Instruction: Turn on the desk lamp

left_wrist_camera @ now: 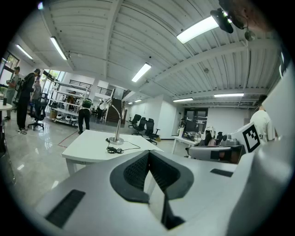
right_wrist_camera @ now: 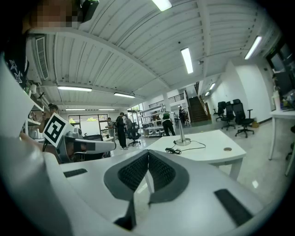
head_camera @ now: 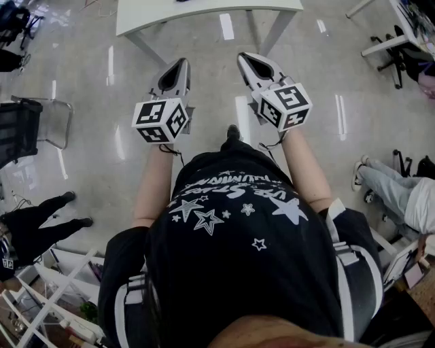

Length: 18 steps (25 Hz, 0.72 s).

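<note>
Left gripper view has the left claw (left_wrist_camera: 149,159) closed, its two dark ribbed pads pressed together with nothing between them. The right gripper view shows the right claw (right_wrist_camera: 148,156) shut and empty in the same way. From the head view both claws are held side by side in front of the person's body, the left claw (head_camera: 182,63) and the right claw (head_camera: 249,58) pointing forward over the shiny floor (head_camera: 88,136) toward a white bench (head_camera: 204,15) at the top edge. The lamp (left_wrist_camera: 119,128) stands on that bench (left_wrist_camera: 90,146), well apart from both claws. Its round metal base sits near the middle of the top and its thin neck curves up and over. Seen past the left claw's tips it lies ahead and to the left; seen past the right claw's tips the lamp (right_wrist_camera: 182,141) lies ahead and to the right. A coiled black cord (left_wrist_camera: 112,149) lies on the bench just beside the base. Whether the lamp is lit cannot be told. Beyond the bench are black office chairs (left_wrist_camera: 144,126) and standing people (left_wrist_camera: 84,115).
</note>
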Tool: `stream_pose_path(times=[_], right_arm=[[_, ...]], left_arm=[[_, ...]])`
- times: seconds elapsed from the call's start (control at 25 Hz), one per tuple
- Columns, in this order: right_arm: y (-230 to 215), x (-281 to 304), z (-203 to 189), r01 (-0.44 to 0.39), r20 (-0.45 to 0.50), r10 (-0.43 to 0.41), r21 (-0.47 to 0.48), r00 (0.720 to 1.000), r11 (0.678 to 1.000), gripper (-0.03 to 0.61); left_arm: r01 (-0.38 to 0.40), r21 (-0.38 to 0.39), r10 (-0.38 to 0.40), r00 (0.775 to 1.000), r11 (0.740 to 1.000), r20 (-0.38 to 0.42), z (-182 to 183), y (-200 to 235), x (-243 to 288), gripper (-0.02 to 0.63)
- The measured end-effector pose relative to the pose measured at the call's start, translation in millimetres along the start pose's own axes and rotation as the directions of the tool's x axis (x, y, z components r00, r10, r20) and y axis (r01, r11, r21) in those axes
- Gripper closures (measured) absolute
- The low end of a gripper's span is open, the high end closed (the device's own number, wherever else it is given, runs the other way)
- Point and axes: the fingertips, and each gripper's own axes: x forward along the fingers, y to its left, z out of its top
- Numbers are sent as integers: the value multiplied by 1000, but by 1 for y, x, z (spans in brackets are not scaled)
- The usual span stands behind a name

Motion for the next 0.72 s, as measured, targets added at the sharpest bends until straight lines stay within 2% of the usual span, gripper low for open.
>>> stream_pose_path(times=[0.28,0.56,0.72], right_arm=[[-46,17,2,-26,-1,26,40,1000,999,573],[-50,39,-5,-58,-40,61,56,997,997,574],[-48,58,-6,-73,-65,76,44,995,996,573]], left_arm=[[-37,17,37,999,999,-9,-4,-1,33,605],[-90,-12,89,996,996,-16,-11,19,33,604],[-95,-34,94,995,995,-21,-14,36,43,606]])
